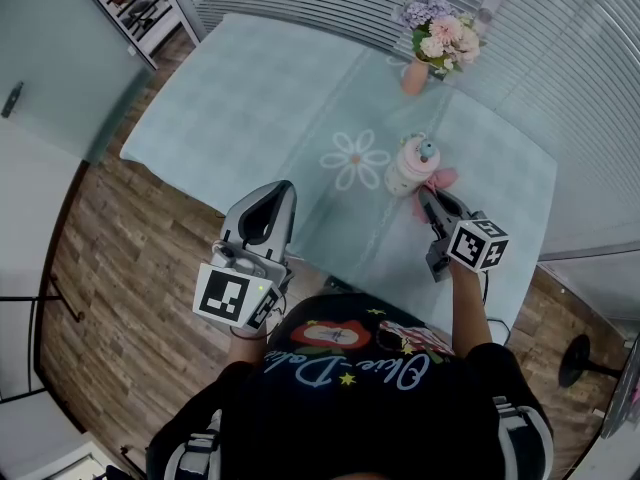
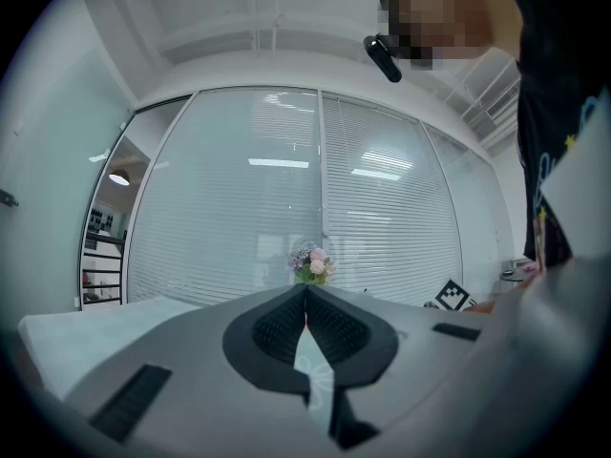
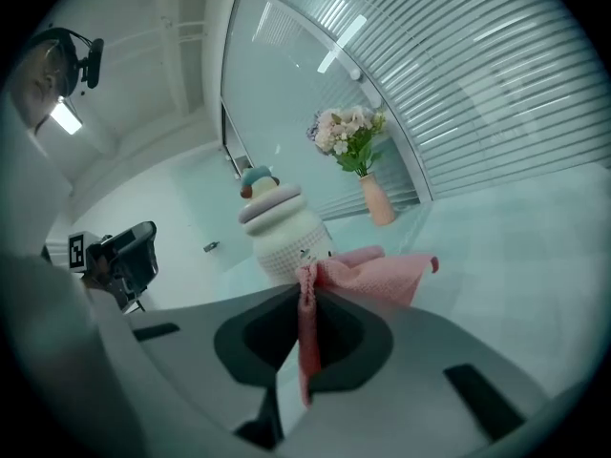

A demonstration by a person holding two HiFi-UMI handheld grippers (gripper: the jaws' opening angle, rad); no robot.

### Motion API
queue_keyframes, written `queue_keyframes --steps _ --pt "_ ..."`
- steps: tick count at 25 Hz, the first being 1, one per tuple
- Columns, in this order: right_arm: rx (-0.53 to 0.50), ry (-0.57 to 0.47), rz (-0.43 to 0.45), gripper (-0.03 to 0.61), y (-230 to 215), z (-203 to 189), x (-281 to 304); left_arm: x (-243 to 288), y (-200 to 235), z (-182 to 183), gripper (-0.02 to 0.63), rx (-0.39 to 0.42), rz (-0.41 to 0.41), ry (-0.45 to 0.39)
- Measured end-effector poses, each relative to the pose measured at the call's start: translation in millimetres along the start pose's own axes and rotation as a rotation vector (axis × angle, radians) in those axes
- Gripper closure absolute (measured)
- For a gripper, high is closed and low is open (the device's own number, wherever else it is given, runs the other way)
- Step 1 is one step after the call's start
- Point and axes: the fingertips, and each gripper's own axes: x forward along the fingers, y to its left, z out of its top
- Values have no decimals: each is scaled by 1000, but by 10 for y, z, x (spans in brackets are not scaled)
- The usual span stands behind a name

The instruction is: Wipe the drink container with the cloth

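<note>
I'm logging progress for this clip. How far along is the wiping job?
Done: the right gripper is shut on the pink cloth. In hand: the cloth sits right beside the drink container; contact is unclear. Remaining: the wiping itself. The left gripper, shut and empty, is away from it.

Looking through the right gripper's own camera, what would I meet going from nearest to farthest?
Right gripper, its fingers shut on the pink cloth → drink container → vase of flowers → window blinds.
</note>
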Motion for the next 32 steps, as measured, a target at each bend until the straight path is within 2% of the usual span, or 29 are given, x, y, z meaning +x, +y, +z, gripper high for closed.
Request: queue_keyframes --steps 17,25,32 --pt "-52 164 -82 566 -183 -372 143 -99 49 -4 609 -7 16 -7" --pt "-58 169 -92 566 -182 -377 151 -123 44 4 609 -3 16 -4" --pt "-83 79 -95 566 -20 -229 -73 -42 16 14 609 8 -1 6"
